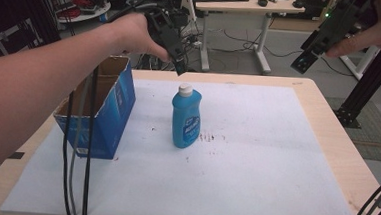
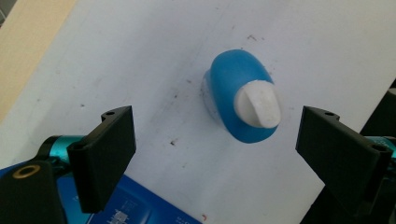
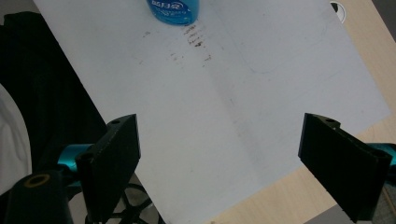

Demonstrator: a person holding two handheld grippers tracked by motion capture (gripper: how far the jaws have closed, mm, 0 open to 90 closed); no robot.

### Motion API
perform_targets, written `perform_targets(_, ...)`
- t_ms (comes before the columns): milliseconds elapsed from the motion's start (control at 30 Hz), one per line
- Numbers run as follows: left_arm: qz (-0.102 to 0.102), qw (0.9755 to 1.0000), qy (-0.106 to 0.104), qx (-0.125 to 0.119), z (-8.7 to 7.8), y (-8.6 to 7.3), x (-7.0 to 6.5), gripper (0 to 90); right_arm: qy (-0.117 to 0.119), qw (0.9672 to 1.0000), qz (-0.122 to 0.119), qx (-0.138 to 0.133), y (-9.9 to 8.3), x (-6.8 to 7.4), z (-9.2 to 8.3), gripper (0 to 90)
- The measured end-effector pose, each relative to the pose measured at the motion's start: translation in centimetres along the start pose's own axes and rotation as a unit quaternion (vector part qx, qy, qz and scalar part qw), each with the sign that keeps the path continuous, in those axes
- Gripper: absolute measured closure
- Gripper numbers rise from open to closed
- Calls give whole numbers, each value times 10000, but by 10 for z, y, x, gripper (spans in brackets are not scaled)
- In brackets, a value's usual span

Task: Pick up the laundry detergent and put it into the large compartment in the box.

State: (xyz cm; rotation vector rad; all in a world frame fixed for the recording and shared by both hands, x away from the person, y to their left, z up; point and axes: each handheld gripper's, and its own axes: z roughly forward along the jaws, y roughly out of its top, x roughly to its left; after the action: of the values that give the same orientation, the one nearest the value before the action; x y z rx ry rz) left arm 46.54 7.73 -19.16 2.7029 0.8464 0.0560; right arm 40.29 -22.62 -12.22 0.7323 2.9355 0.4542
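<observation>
Left claw (image 2: 215, 154) above white-capped blue bottle (image 2: 243, 100)

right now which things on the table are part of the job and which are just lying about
In the job:
- blue bottle with white cap, upright on the sheet
- left gripper, jaws wide open above the bottle
- right gripper, jaws open, held high off to the side

Lying about:
- blue cardboard box, open top, beside the bottle
- white sheet with brown marks
- desks and cables behind

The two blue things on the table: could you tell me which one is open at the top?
The box, left of the bottle: its top flaps stand open, showing the brown inside. The bottle stands upright with its white cap on.
</observation>
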Motion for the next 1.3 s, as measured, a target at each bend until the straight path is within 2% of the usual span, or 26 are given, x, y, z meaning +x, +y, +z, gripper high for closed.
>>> perform_targets(200, 76, 9999, -1, 139, 5, 4, -7, 122, 3, 10000, 3, -3, -1, 0, 0, 121)
perform_targets(633, 241, 9993, -82, 273, 20, 8, -19, 122, 27, 10000, 4, -15, 0, -1, 3, 121)
perform_targets(800, 183, 9994, -69, 288, 25, 8, -21, 122, 33, 10000, 22, -8, 0, -2, 3, 121)
perform_targets(1300, 211, 9986, -115, 465, 50, 9, -29, 122, 52, 10000, 25, -7, -3, -3, 6, 121)
